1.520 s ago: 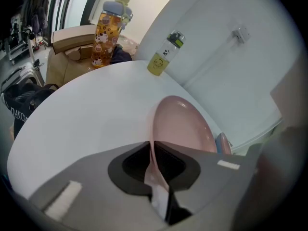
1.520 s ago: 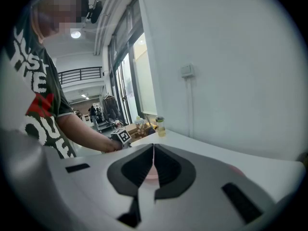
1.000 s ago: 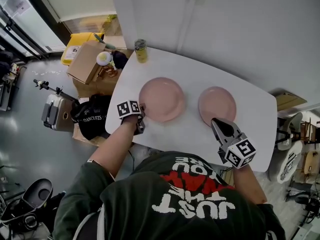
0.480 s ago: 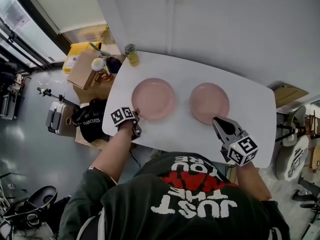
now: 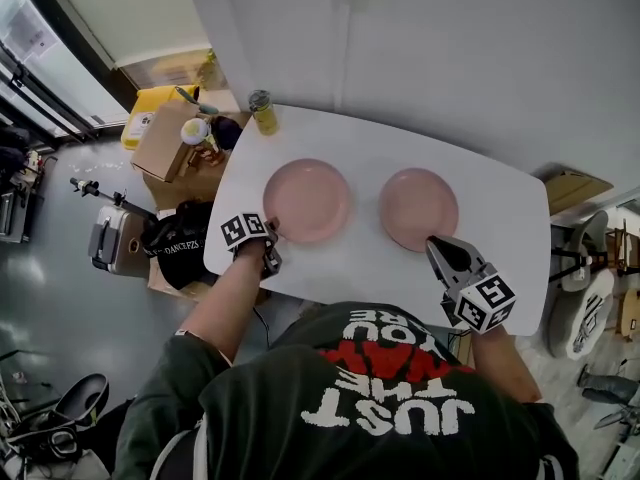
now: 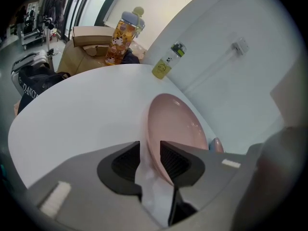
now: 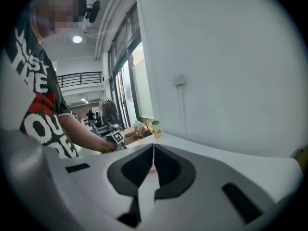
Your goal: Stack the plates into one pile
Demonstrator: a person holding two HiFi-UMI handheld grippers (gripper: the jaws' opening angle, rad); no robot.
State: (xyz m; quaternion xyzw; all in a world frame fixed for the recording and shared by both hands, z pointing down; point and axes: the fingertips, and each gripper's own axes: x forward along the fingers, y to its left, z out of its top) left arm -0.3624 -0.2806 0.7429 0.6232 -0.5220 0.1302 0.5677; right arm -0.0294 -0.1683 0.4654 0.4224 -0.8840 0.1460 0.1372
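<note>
Two pink plates lie side by side on the white table (image 5: 372, 268). The left plate (image 5: 306, 200) has my left gripper (image 5: 271, 242) at its near-left rim. In the left gripper view that plate (image 6: 175, 126) has its rim between the jaws of the left gripper (image 6: 150, 148), close to the right pad, with a gap on the left. My right gripper (image 5: 437, 241) is at the near rim of the right plate (image 5: 418, 206). In the right gripper view, the right gripper (image 7: 153, 154) has its jaws closed to a thin slit with a pink edge in it.
A yellow can (image 5: 262, 111) stands at the table's far-left corner, also in the left gripper view as the can (image 6: 163, 65). Off the left edge are a cardboard box (image 5: 160, 136), an orange drink bottle (image 6: 124, 35) and a black bag (image 5: 180, 245). A wall runs behind the table.
The head view has shifted a little. Both grippers stay at the near rims of their plates, and neither plate has moved on the table.
</note>
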